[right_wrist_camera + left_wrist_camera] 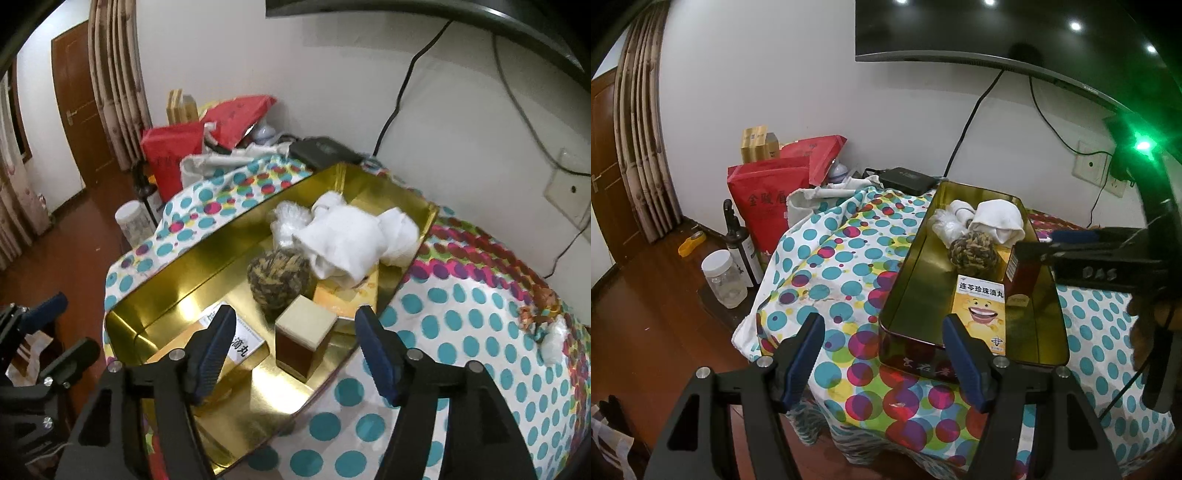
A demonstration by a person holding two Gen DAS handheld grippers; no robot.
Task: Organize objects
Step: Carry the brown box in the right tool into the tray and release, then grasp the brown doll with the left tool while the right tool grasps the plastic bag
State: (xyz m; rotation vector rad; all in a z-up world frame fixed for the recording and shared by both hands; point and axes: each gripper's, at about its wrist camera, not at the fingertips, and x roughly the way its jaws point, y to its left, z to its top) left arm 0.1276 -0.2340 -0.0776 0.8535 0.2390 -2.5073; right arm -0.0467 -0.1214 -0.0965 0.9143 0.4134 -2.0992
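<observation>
A gold metal tin (pixel 905 273) (pixel 166 295) lies open on the polka-dot cloth. Inside it are a yellow medicine box (pixel 982 306) (pixel 243 339), a small brown box with a cream top (pixel 301 341) (pixel 1021 280), a woven rope ball (pixel 973 253) (pixel 279 277), a white rolled cloth (pixel 997 219) (pixel 351 240) and a white tuft (pixel 945 221) (pixel 288 221). My left gripper (pixel 884 354) is open and empty at the tin's near end. My right gripper (pixel 297 350) is open, with the brown box standing between its fingers, apart from both.
The polka-dot cloth (pixel 842 280) (pixel 461 332) covers a table. Red bags (pixel 768 199), a dark bottle (pixel 738 240) and a clear jar (pixel 724 277) stand at the left on the floor. A black device (pixel 908 179) sits behind the tin. A small colourful item (pixel 543 314) lies at the right.
</observation>
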